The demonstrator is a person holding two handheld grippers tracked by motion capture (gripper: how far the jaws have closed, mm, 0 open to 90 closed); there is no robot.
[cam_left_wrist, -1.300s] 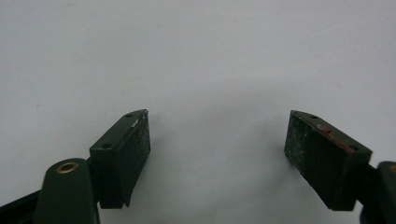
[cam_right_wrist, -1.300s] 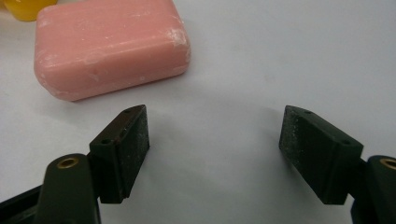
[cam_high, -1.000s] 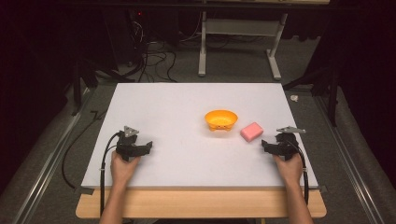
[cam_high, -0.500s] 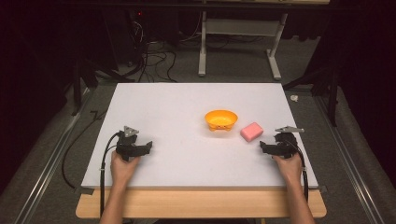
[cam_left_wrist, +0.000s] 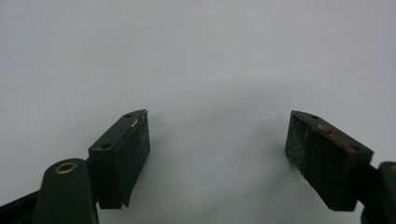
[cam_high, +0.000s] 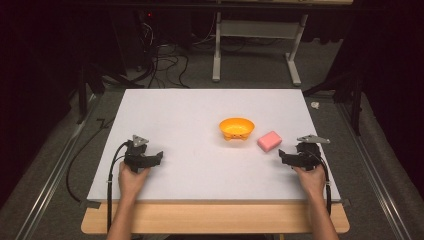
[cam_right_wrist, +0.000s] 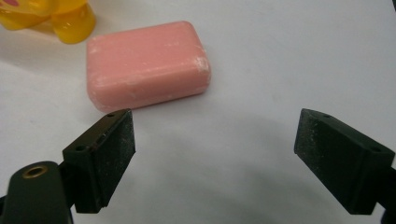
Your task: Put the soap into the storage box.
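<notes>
A white tabletop [cam_high: 190, 115] with a wooden front edge carries an orange bowl [cam_high: 236, 128] near its middle and a pink soap bar [cam_high: 269, 141] just beside the bowl, apart from it.

A dim lab is showing itself: tangled black cables [cam_high: 160, 60] are lying on grey carpet behind the white-topped wooden table [cam_high: 170, 115].
</notes>
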